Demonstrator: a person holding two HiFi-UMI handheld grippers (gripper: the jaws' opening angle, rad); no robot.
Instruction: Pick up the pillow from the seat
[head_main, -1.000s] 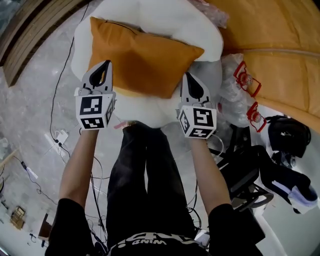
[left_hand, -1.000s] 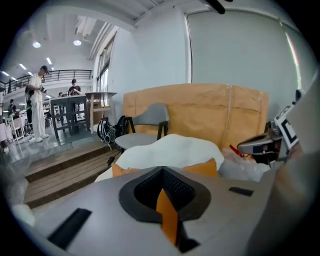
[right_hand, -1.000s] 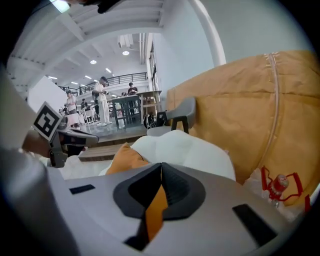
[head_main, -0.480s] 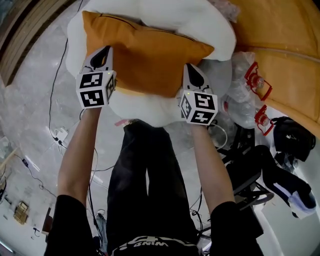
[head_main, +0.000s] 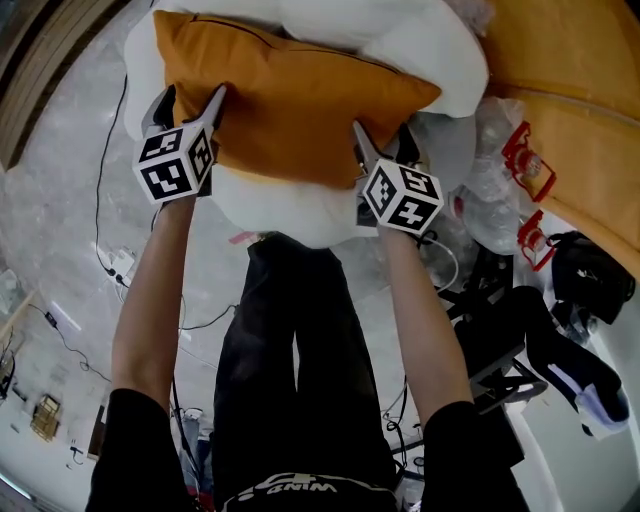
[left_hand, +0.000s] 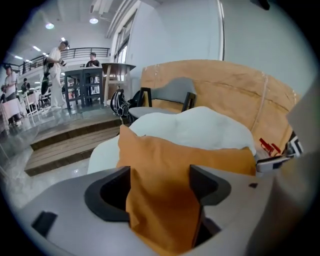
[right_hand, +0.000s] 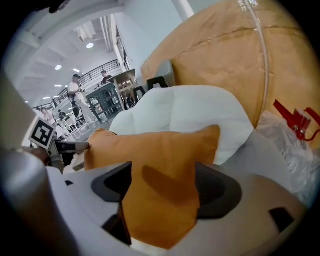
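Note:
An orange pillow (head_main: 290, 100) lies on a white cushioned seat (head_main: 420, 40). My left gripper (head_main: 187, 97) is at the pillow's near left edge and my right gripper (head_main: 382, 140) at its near right corner. Both have just been opening their jaws, which now stand wide apart. In the left gripper view the pillow (left_hand: 165, 200) fills the gap of the left gripper (left_hand: 160, 175), with the seat (left_hand: 200, 130) behind it. In the right gripper view the pillow's corner (right_hand: 160, 165) sits between the jaws of the right gripper (right_hand: 162, 172), with no visible squeeze on the fabric.
A large item wrapped in brown paper (head_main: 570, 90) stands right of the seat, with clear plastic bags and red tags (head_main: 515, 170) beside it. A black bag (head_main: 590, 270) and chair parts lie at the right. Cables (head_main: 110, 270) run over the floor at left. People (left_hand: 57, 55) stand far behind.
Both grippers have moved down and forward from in front of the pillow onto its near edge. Their jaws, shut before, now stand open around the pillow's fabric.

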